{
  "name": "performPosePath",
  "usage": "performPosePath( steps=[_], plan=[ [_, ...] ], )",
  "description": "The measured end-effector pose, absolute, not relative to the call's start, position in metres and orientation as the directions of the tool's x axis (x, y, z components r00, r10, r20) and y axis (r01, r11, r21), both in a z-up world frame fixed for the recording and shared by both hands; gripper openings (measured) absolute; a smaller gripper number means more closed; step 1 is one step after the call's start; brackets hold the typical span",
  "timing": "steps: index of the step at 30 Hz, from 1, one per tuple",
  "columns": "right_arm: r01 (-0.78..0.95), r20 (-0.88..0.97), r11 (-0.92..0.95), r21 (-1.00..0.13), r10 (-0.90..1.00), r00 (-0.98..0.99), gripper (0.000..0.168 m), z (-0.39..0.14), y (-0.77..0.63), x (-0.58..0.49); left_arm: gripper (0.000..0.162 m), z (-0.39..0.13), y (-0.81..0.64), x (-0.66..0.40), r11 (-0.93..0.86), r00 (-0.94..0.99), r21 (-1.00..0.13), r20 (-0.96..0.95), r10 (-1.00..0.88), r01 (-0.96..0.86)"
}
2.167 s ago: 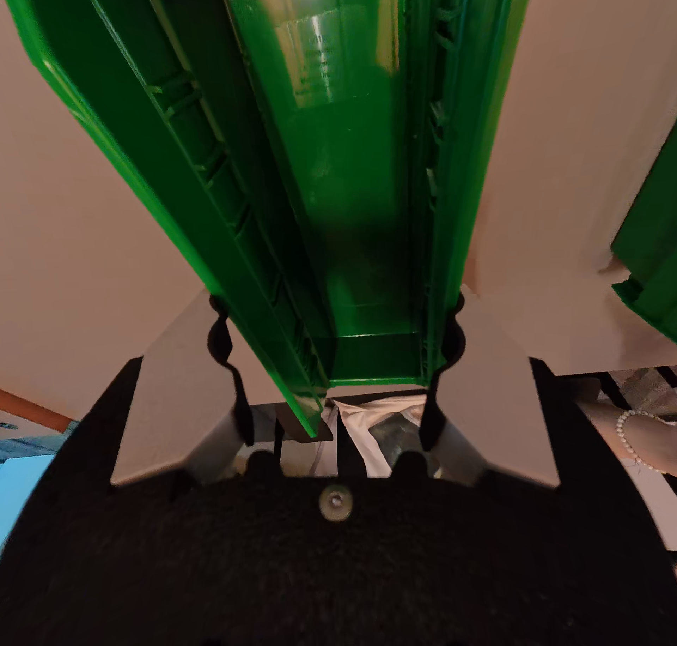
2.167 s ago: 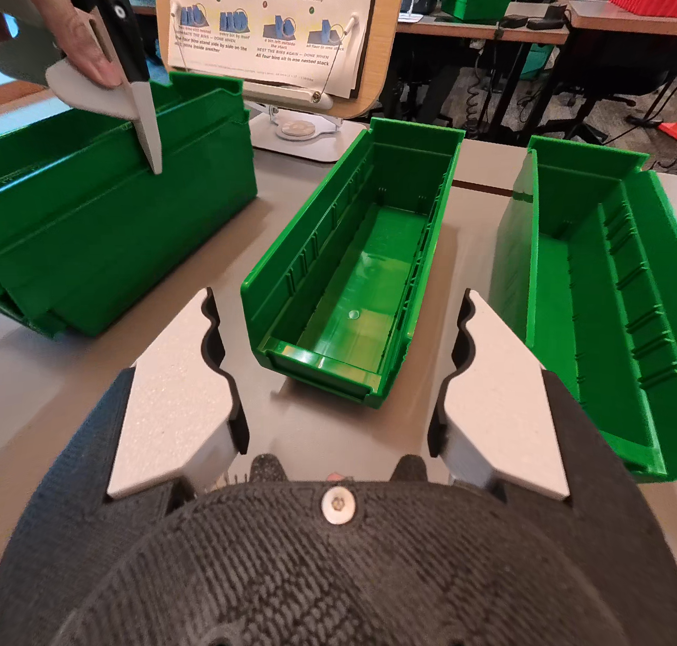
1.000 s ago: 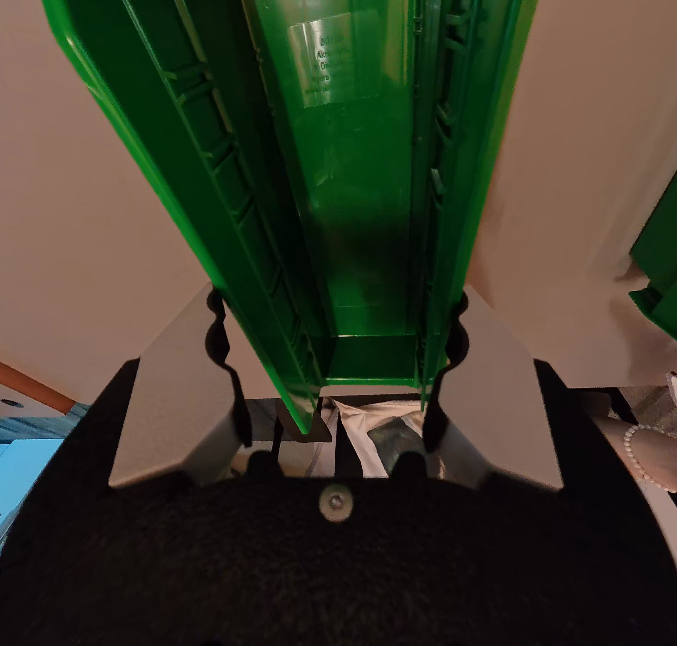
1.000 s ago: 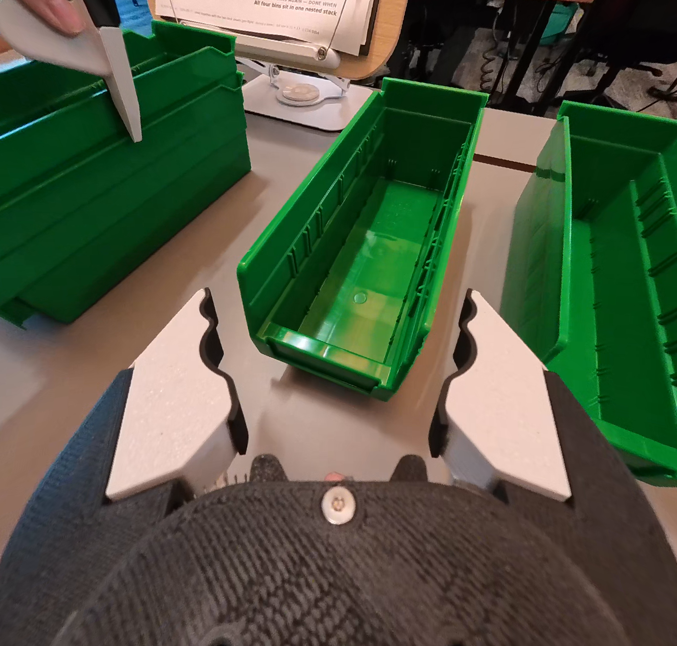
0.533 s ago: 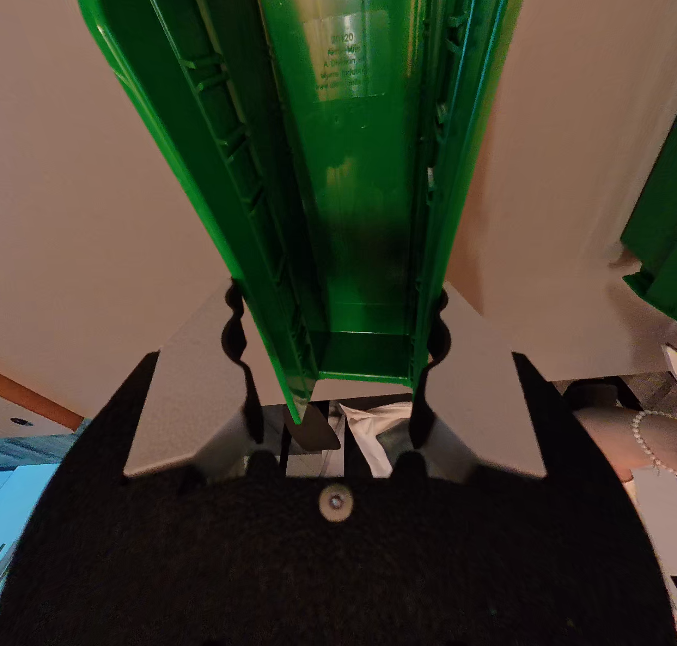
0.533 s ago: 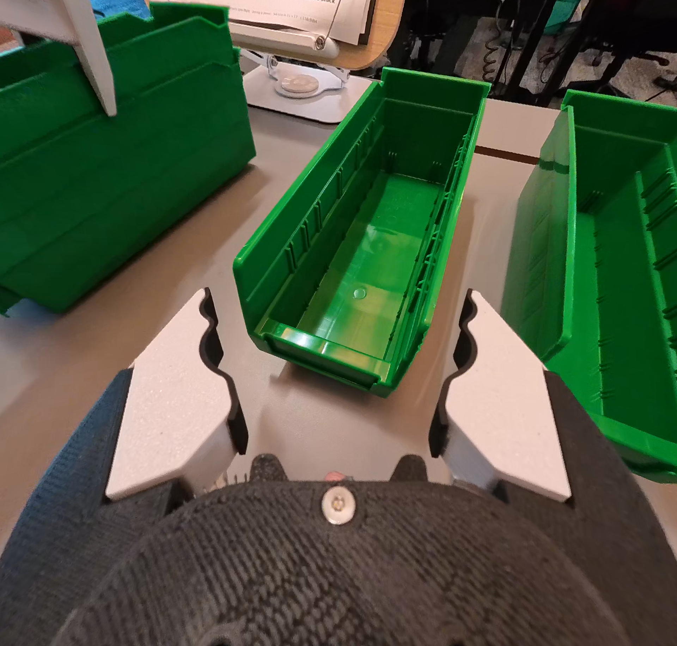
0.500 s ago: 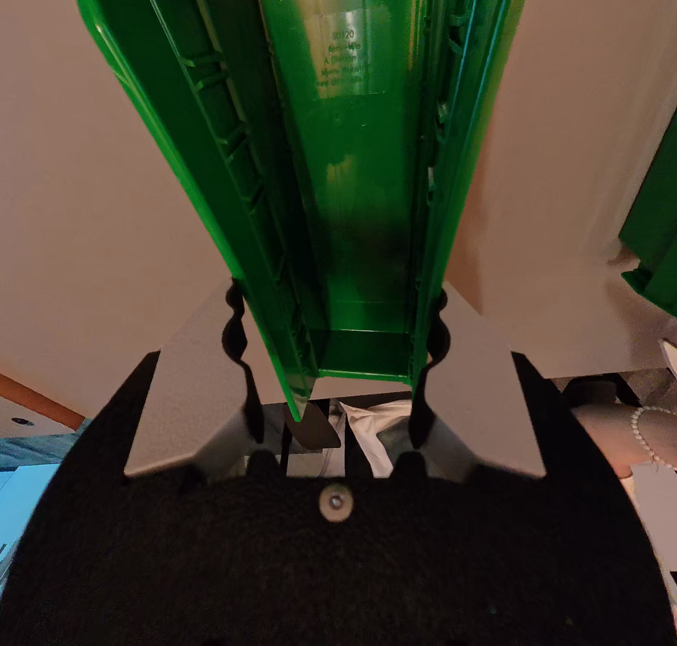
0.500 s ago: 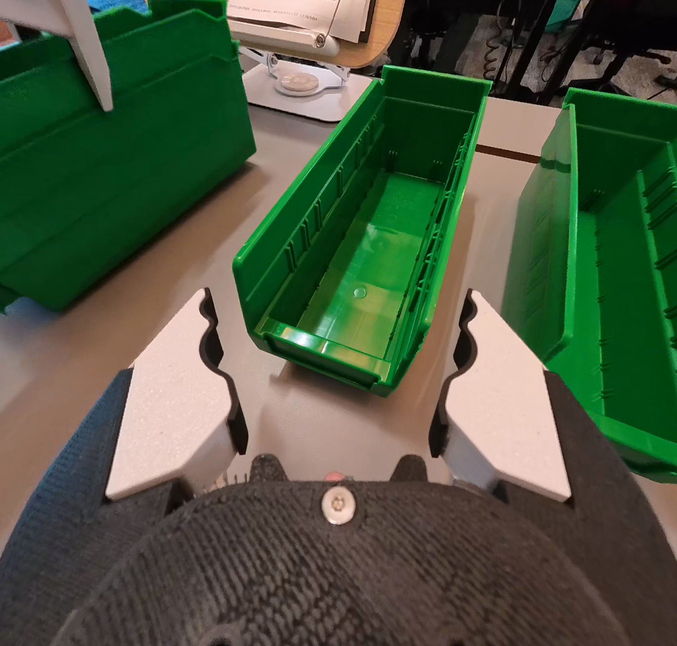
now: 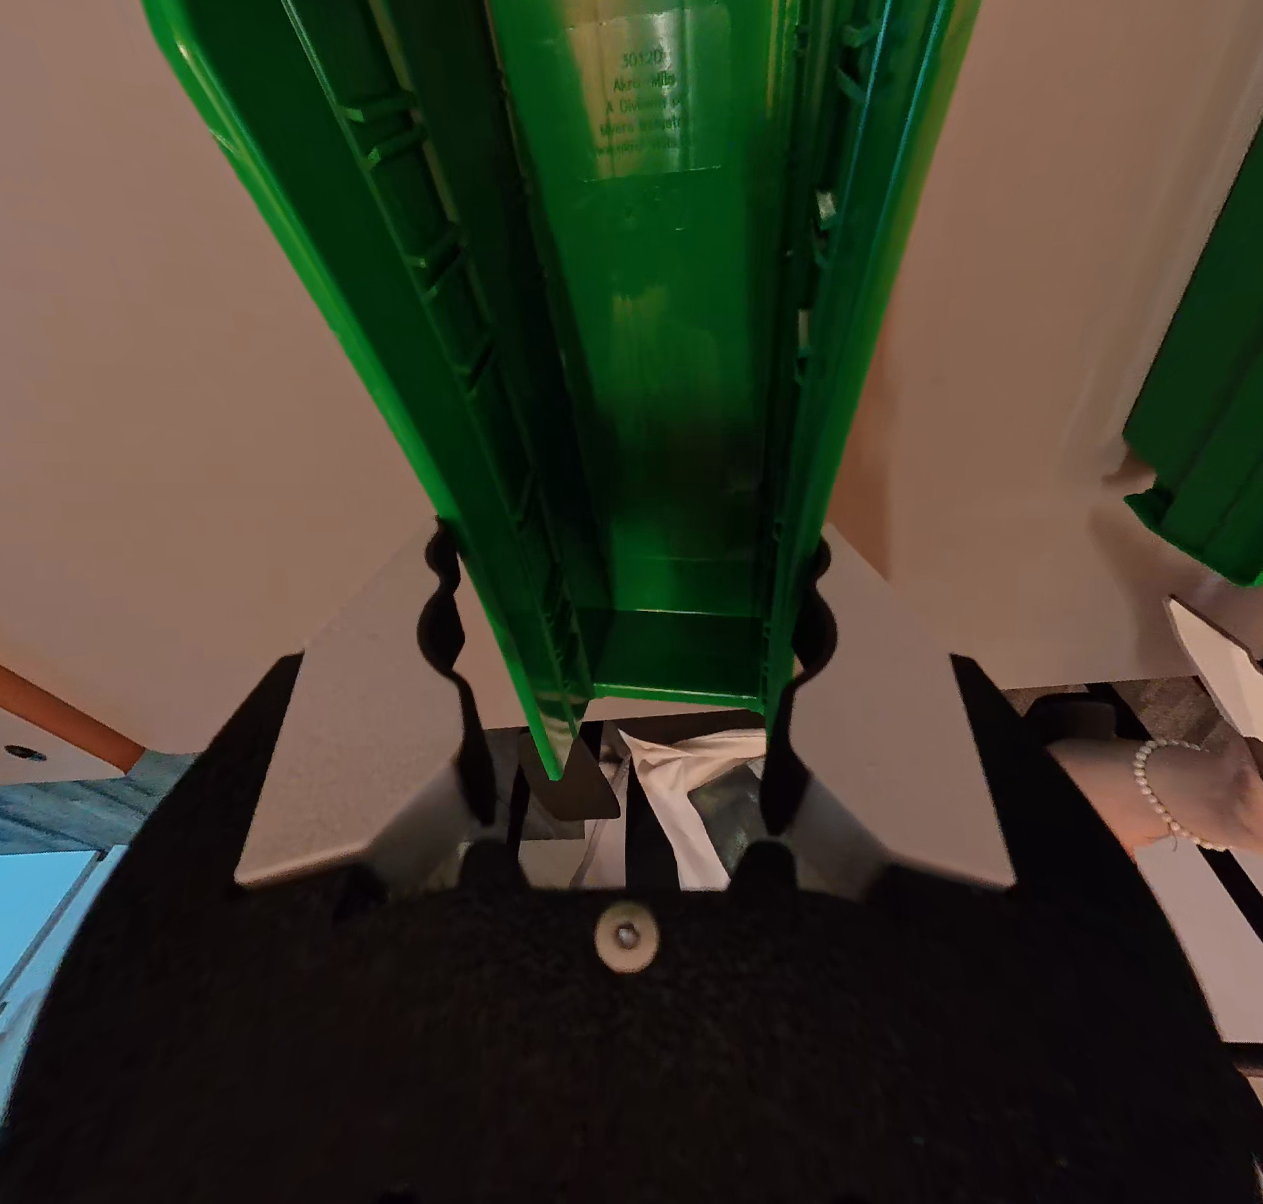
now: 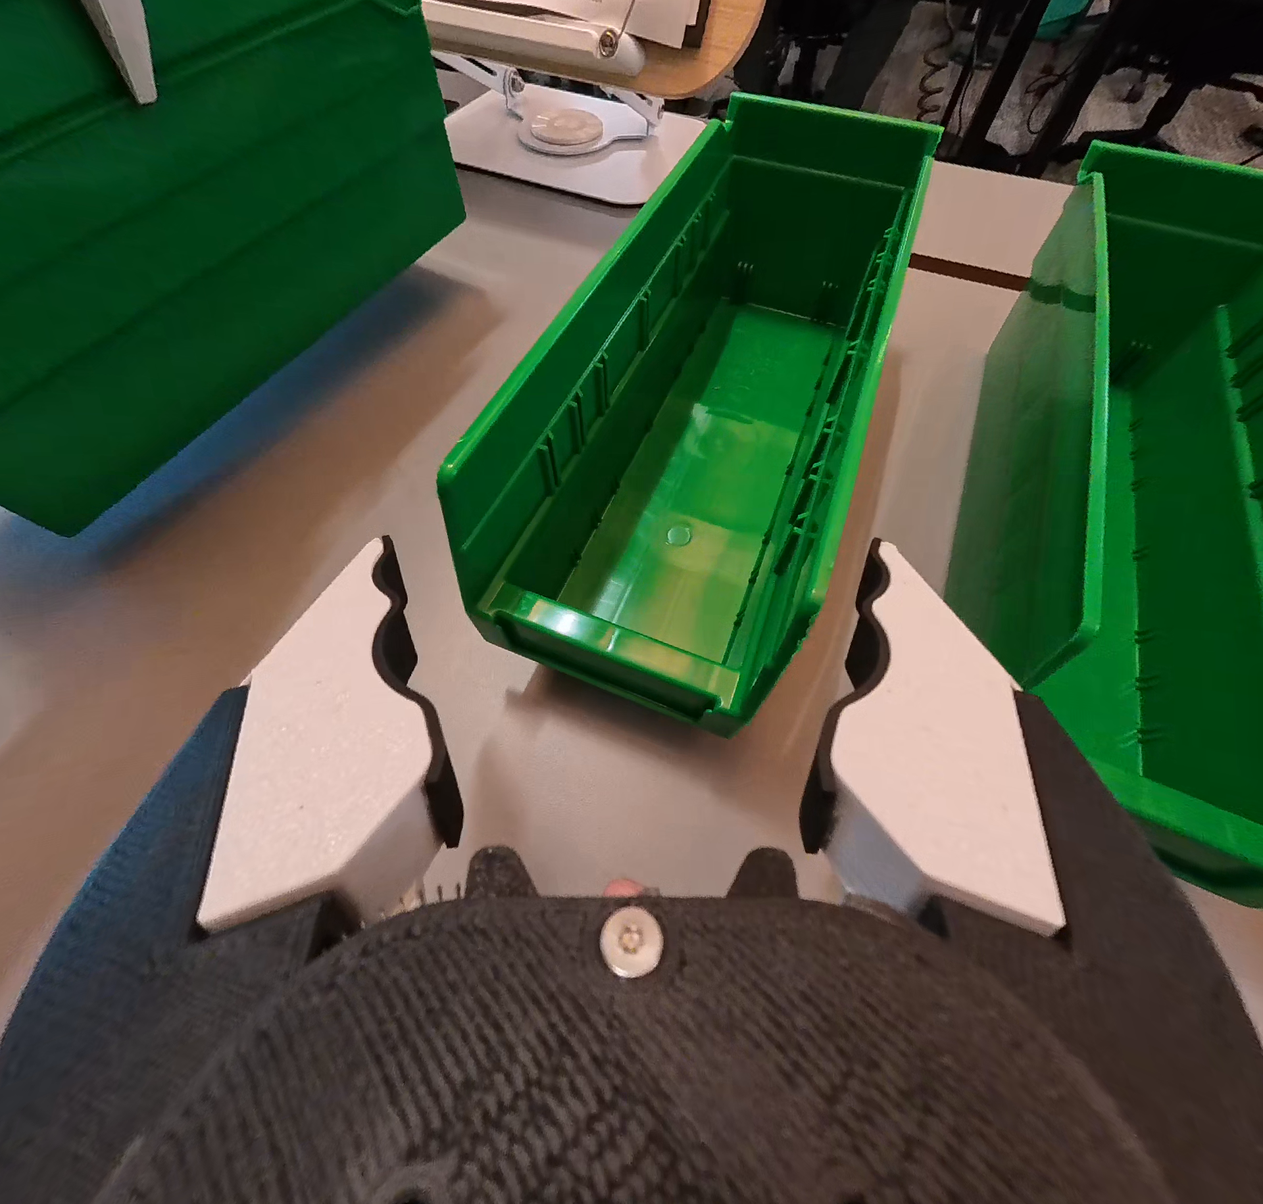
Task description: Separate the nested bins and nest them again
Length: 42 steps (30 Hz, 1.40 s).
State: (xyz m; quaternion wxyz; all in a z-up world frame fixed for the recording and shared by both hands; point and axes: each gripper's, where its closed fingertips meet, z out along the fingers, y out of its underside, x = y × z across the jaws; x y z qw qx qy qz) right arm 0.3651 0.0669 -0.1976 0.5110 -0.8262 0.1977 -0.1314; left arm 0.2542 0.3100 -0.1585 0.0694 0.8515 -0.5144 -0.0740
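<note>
My left gripper (image 9: 625, 614) clamps the lifted green plastic bin (image 9: 642, 324), long axis toward 12 o'clock. My right gripper (image 10: 629, 679), jaws apart, faces the narrow green bin (image 10: 690, 433) on the grey table (image 10: 225, 625); bare lanes flank it.

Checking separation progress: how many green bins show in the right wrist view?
3 clearly: a lifted bin at left held by the left hand-held gripper, one centre on the table, one at right. The lifted one may hide another nested inside.

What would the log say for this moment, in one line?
left gripper: shut on lifted bin stack | right gripper: open, empty, facing middle bin | right bin: on table
</note>
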Motion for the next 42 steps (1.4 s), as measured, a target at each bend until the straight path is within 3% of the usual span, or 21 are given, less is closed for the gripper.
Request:
performPosePath(
  steps=[13,36,39,42],
  plan=[
    [-0.169,0.027,-0.386,-0.907,-0.454,0.891,0.126,-0.189,0.069,0.362,0.094,-0.159,0.313,0.247,-0.488,0.489,0.207,-0.051,-0.871,-0.848],
    [-0.183,0.024,-0.407,-0.895,-0.454,0.891,0.126,-0.197,0.069,0.364,0.115,-0.185,0.305,0.240,-0.417,0.424,0.230,-0.022,-0.905,-0.879],
    [-0.182,0.027,-0.415,-0.891,-0.450,0.893,0.126,-0.199,0.071,0.363,0.115,-0.182,0.300,0.242,-0.407,0.421,0.224,0.014,-0.907,-0.885],
    [-0.182,0.029,-0.418,-0.890,-0.451,0.892,0.126,-0.200,0.071,0.363,0.104,-0.178,0.296,0.246,-0.390,0.405,0.217,0.029,-0.914,-0.895]
  ],
)
